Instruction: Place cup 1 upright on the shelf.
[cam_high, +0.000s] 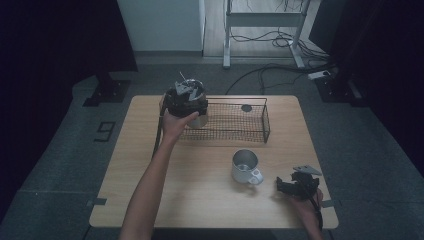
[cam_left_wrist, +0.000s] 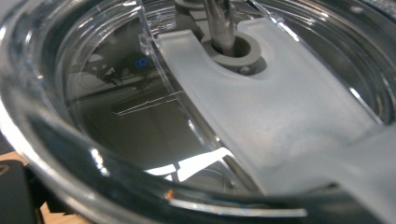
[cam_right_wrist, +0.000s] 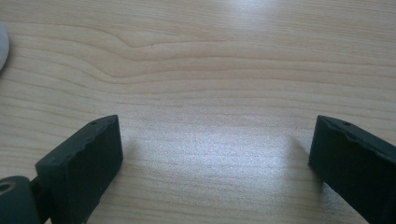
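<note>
My left gripper (cam_high: 186, 100) points down over the left end of a black wire basket (cam_high: 265, 121), held in a hand. Beneath it a pale lidded cup (cam_high: 201, 120) stands in the basket. In the left gripper view the cup's clear lid (cam_left_wrist: 140, 121) with its frosted slider (cam_left_wrist: 280, 130) sits right against the camera and hides the jaws. My right gripper (cam_high: 291, 186) rests at the table's front right. Its jaws stand wide apart over bare wood (cam_right_wrist: 210, 93), with nothing between them. A metal mug (cam_high: 244, 166) stands left of it.
A small dark round thing (cam_high: 246, 108) lies at the basket's far side. The wooden table (cam_high: 210, 200) stands on grey floor. A desk frame (cam_high: 260, 20) and cables (cam_high: 280, 65) lie behind it. A pale edge (cam_right_wrist: 2, 46) shows at the left of the right gripper view.
</note>
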